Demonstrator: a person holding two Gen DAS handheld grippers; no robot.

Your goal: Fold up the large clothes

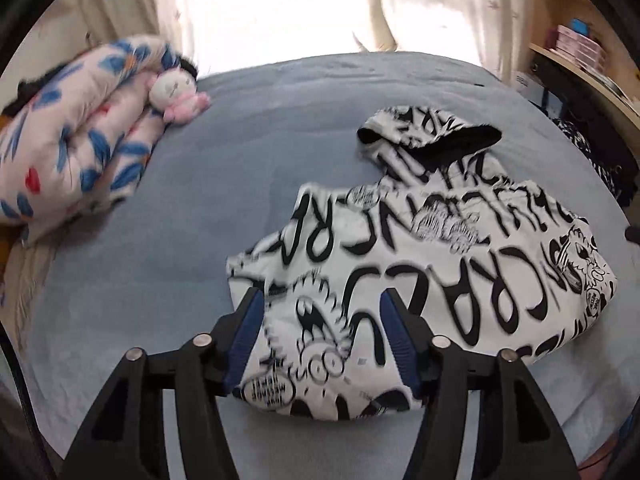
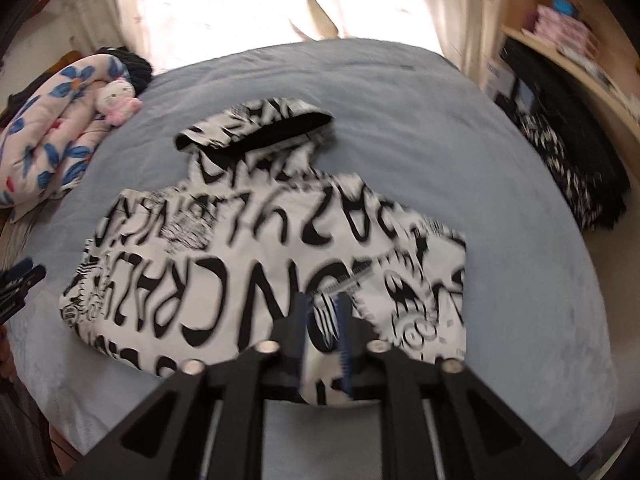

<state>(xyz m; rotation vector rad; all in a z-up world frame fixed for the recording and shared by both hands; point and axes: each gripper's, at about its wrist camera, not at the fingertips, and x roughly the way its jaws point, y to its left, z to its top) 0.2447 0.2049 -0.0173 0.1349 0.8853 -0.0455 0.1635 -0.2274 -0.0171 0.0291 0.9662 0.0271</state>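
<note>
On a blue-grey bed, a black-and-white printed hoodie lies folded into a compact block, its black-lined hood pointing toward the curtained window. The left gripper hangs above the garment's near edge with its blue-padded jaws spread and nothing between them. The right gripper hangs over the same near edge, its jaws only narrowly parted; the print shows in the gap, but through the blur the cloth appears to lie below and not in the pads, so it reads as let go.

The garment looks soft, thick and fairly light, likely to sag and slide open if lifted by a single layer. A sound hold would probably pinch all the stacked layers together at the two near corners, or along a folded edge, one gripper to each side. The hood, loose and puffed up, seems the part most apt to flop out of place.

The bed's cover is plush and yielding, with some grip on fabric. A flowered quilt and a small pink plush doll sit at the far left corner, well apart from the hoodie. Wooden shelving with boxes stands to the right, and dark patterned clothing hangs beside the bed there.
</note>
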